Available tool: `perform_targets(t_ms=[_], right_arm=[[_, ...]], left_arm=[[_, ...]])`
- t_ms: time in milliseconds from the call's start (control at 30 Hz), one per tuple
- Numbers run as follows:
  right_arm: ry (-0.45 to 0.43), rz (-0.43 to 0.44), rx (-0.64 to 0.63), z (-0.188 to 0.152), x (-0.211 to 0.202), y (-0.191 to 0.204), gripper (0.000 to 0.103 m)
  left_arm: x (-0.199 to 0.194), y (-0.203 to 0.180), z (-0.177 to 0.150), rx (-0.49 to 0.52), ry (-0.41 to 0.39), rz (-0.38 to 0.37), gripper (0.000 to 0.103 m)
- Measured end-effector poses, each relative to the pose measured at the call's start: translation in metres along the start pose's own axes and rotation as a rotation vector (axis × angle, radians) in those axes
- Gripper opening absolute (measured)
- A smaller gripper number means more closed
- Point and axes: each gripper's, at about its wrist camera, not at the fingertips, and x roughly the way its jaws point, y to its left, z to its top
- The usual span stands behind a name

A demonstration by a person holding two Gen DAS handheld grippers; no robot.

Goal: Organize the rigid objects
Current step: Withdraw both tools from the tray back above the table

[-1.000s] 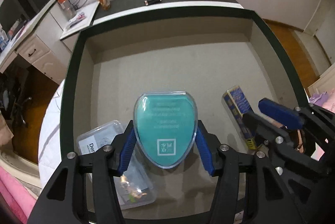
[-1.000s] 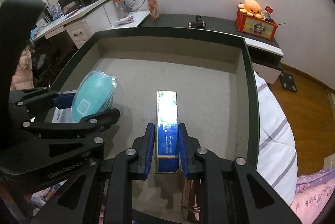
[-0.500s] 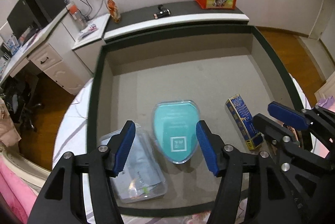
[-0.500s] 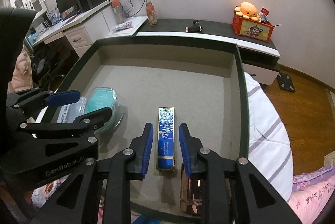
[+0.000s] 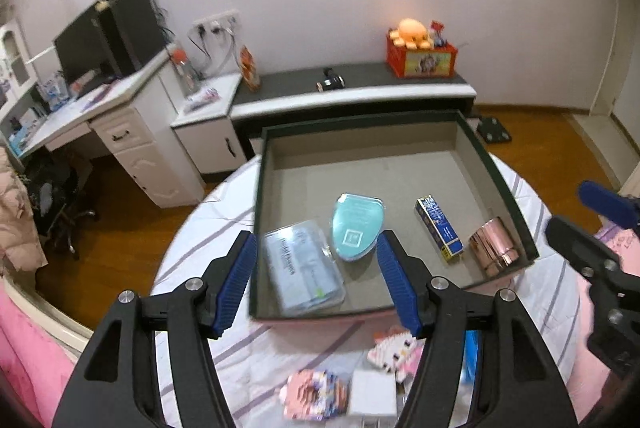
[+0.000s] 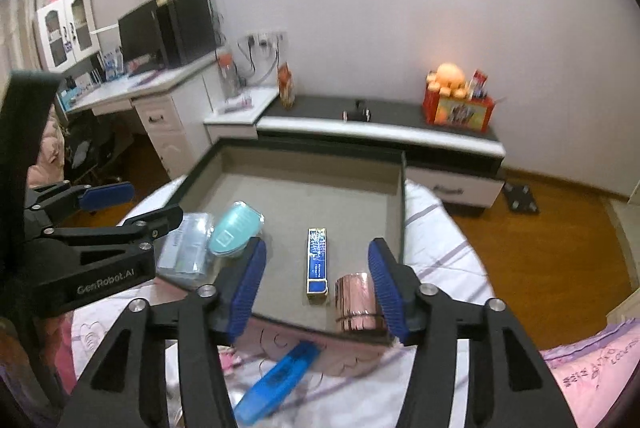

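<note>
Left gripper (image 5: 314, 274) jaws are being opened, empty, above the teal case (image 5: 357, 227) lying in the tray (image 5: 496, 172); right gripper (image 6: 316, 282) likewise, above the blue box (image 6: 317, 261).

Tray (image 5: 516, 204) lies on bed (image 5: 200, 228). Inside tray, along near edge, left to right: flat packet (image 5: 304, 276), rounded case (image 5: 356, 228), long box (image 5: 438, 228), cylinder tin (image 5: 492, 248). Rounded case just beside packet, possibly touching. Long box points toward far wall of tray; tin just right of its near end. Far half of tray holds nothing visible. On bed before tray: toy figures (image 5: 394, 346), small box (image 5: 372, 394), flat stick (image 6: 276, 384). Behind tray: low cabinet (image 5: 360, 96); worktop (image 5: 72, 112) at left.
</note>
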Motion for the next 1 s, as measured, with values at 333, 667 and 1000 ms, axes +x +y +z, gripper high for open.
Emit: perform_targets(t_ms=[333, 667, 1000], right_arm=[[-0.163, -0.065, -0.014, -0.031, -0.094, 0.017, 0.079], [-0.239, -0.092, 0.018, -0.087, -0.145, 0.023, 0.082], [-0.296, -0.109, 0.067, -0.14, -0.166, 0.025, 0.083]], left_arm=[[-0.087, 0.005, -0.046, -0.014, -0.183, 0.031, 0.085], [-0.141, -0.006, -0.109, -0.04, -0.367, 0.01, 0.103], [-0.15, -0.025, -0.164, -0.026, -0.452, 0.018, 0.103]])
